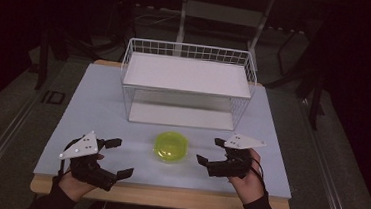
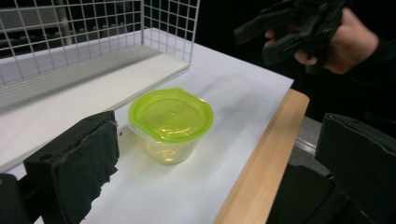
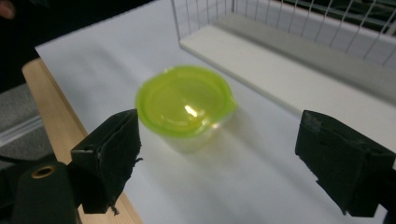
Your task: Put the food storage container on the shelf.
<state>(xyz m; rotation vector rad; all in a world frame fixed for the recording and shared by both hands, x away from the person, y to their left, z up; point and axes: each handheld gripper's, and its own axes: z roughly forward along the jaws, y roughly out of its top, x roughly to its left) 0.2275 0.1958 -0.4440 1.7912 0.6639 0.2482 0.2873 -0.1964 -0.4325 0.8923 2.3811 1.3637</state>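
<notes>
High view: the table (image 1: 98,107) has a pale top with a wooden front edge, and dark floor lies around it. At its far half stands a white wire rack (image 1: 187,84) with 2 white shelves, 1 above the other. Just in front of the rack, near the middle of the table, sits a tub (image 1: 170,146) of clear plastic with a yellow-green lid, upright and closed, touching neither the rack nor any jaw.

At the front left corner the left gripper (image 1: 119,157) is held in a hand (image 1: 74,183), its 2 jaws spread wide and pointing right toward the tub, with nothing between them. At the front right the right gripper (image 1: 210,151) is held in the other hand (image 1: 247,182), jaws likewise spread and empty, pointing left at the tub.

Left gripper view: the tub (image 2: 170,123) lies ahead between the 2 black jaws, near the rack's lower shelf (image 2: 93,86), and the right gripper (image 2: 261,39) hangs beyond the table edge.

Right gripper view: the tub (image 3: 184,105) is slightly blurred, centred between the open jaws.
</notes>
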